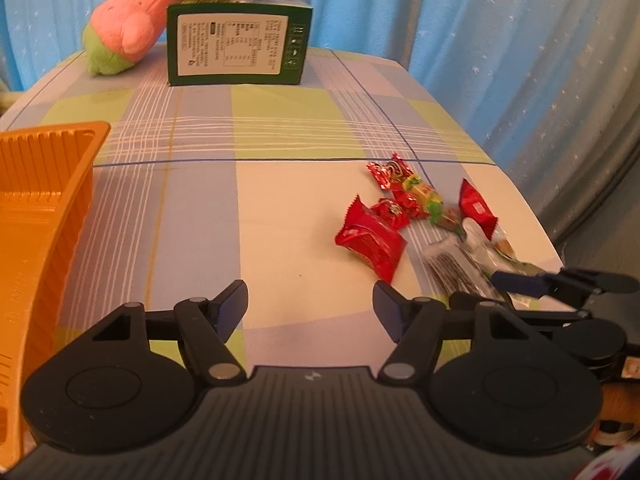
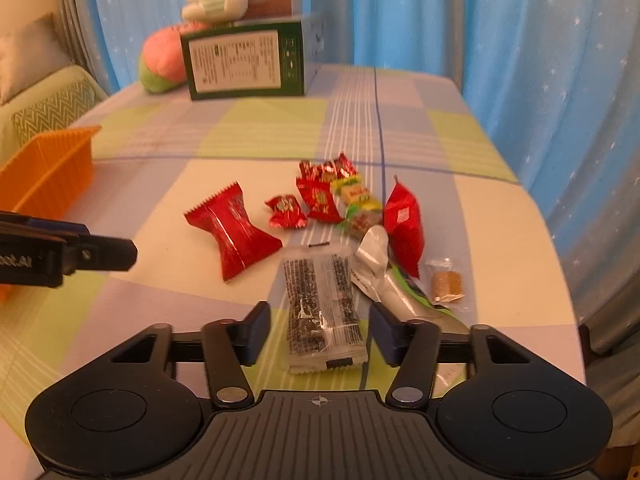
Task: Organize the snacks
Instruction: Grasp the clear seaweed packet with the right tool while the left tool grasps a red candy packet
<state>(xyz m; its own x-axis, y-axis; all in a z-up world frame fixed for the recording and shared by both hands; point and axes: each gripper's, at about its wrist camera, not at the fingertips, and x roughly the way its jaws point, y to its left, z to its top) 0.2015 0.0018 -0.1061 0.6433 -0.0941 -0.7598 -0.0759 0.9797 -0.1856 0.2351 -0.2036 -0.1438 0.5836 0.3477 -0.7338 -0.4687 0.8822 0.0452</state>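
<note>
Jaws of right gripper (image 2: 320,330) flank clear packet (image 2: 322,316).

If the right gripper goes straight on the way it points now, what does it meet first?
Most likely the clear packet, already lying between the right gripper's open jaws, untouched. Depth is unclear, so the tablecloth underneath might come first.

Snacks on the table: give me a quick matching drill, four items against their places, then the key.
Items:
1. clear black-printed packet
2. orange tray
3. green box
4. big red packet

Places:
A. far end, under a plush toy
B. between the right gripper fingers
C. left table edge
D. left side of the snack pile

Pairs: 1-B, 2-C, 3-A, 4-D
</note>
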